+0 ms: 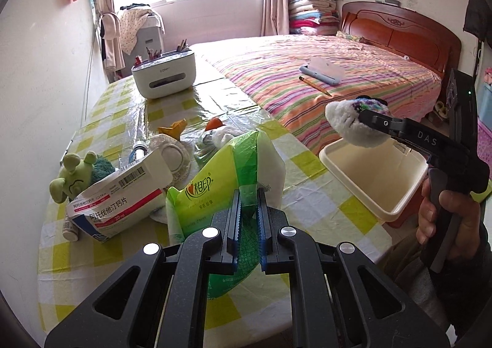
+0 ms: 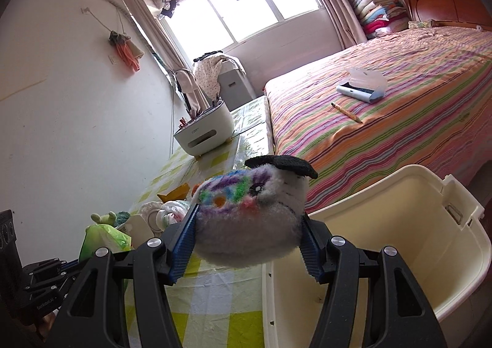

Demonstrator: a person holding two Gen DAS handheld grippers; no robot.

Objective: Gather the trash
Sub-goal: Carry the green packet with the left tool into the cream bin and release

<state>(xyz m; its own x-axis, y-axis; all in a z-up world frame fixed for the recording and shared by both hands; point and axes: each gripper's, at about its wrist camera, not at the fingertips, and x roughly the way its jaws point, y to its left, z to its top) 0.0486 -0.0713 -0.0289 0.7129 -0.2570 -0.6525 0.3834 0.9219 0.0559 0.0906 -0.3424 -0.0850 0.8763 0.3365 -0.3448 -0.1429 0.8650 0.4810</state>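
Note:
My left gripper is shut on a green and white tissue pack, which it holds tilted above the checked table. The same pack shows at the lower left of the right wrist view. My right gripper is shut on a round white plush toy with coloured patches and a black cap. In the left wrist view that toy hangs in the right gripper above the far rim of a cream plastic bin. The bin stands open and looks empty.
On the table lie a medicine box, a green plush toy, an orange paper boat, a crumpled plastic bag and a white pencil organiser. A striped bed runs along the table's right side. A person's hand grips the right handle.

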